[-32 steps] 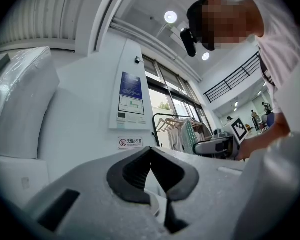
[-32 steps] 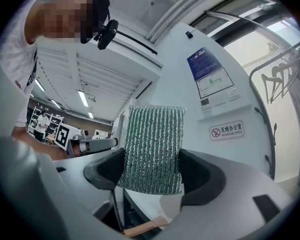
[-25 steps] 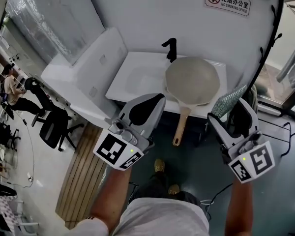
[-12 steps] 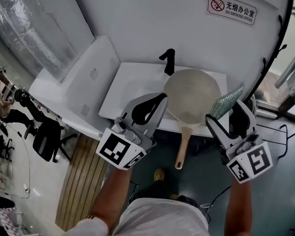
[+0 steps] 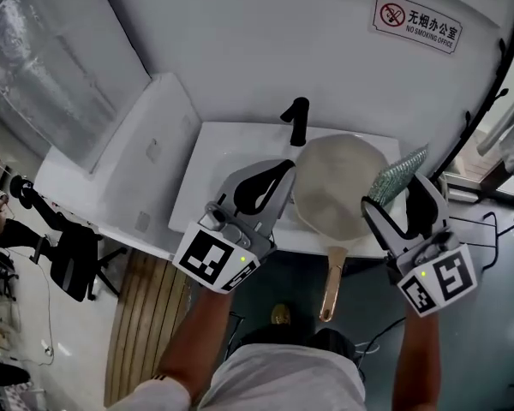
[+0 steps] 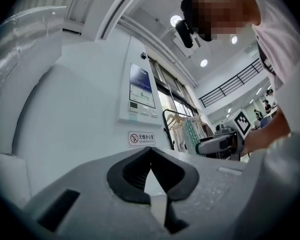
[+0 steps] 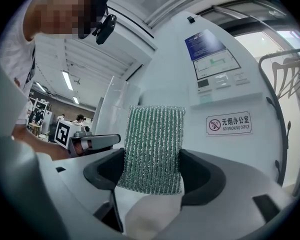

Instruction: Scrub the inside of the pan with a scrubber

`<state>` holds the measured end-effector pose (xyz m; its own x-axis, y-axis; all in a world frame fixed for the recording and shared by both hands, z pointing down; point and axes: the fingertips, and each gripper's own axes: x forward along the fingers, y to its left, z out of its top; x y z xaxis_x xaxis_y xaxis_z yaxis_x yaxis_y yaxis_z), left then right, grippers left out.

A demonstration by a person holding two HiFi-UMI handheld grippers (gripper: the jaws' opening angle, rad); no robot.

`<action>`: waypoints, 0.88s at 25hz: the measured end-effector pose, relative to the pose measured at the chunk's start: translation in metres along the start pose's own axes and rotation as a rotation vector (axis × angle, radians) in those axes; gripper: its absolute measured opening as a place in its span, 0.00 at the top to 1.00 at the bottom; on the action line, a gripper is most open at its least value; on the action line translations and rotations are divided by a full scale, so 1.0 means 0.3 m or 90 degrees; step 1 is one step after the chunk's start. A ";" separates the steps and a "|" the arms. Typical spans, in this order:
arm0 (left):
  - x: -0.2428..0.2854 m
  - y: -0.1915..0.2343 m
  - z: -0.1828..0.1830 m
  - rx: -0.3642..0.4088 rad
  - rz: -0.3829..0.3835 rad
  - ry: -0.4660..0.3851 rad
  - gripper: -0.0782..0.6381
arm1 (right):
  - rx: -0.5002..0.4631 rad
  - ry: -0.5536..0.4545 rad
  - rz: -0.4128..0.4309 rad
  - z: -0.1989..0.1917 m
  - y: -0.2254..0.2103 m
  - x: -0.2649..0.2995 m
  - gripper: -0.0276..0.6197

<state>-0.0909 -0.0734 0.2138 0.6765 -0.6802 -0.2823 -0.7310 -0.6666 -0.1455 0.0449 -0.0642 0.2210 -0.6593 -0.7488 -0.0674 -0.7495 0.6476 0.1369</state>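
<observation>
Pinching scrubber [image 7: 152, 149] centred between right gripper [image 5: 400, 199] jaws near pan [image 5: 338, 187], guarding against slip; holding left gripper [image 5: 278, 171] jaws pressed together, empty.

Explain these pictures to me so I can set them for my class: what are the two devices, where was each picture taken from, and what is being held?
There is no robot here. A person holds a two-jaw gripper in each hand.

The head view comes from a camera on the person's head, looking down at a white sink with a black tap. A pale pan lies on the sink, its handle pointing toward the person.

The other two pictures come from cameras that ride on the grippers and look along their jaws. The left gripper has its jaws closed together with nothing between them. The right gripper is clamped on a green scrubber, held upright near the pan's right edge. The scrubber does not seem to touch the pan yet.

The blurred patches only hide a face.
</observation>
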 end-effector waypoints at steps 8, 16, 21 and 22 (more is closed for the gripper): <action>0.062 0.083 -0.089 -0.014 -0.008 0.026 0.87 | -0.006 0.046 -0.023 -0.053 -0.055 0.097 0.42; 0.137 0.119 -0.183 -0.018 0.009 0.061 0.87 | 0.011 0.096 -0.017 -0.140 -0.114 0.181 0.42; 0.169 0.150 -0.276 -0.021 0.026 0.107 0.87 | 0.026 0.142 -0.016 -0.225 -0.158 0.240 0.42; 0.176 0.157 -0.297 -0.022 0.029 0.117 0.87 | 0.031 0.151 -0.018 -0.244 -0.167 0.250 0.42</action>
<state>-0.0815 -0.1679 0.2766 0.6496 -0.7524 -0.1090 -0.7603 -0.6414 -0.1032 0.0373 -0.1632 0.2813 -0.6101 -0.7749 0.1650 -0.7731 0.6279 0.0901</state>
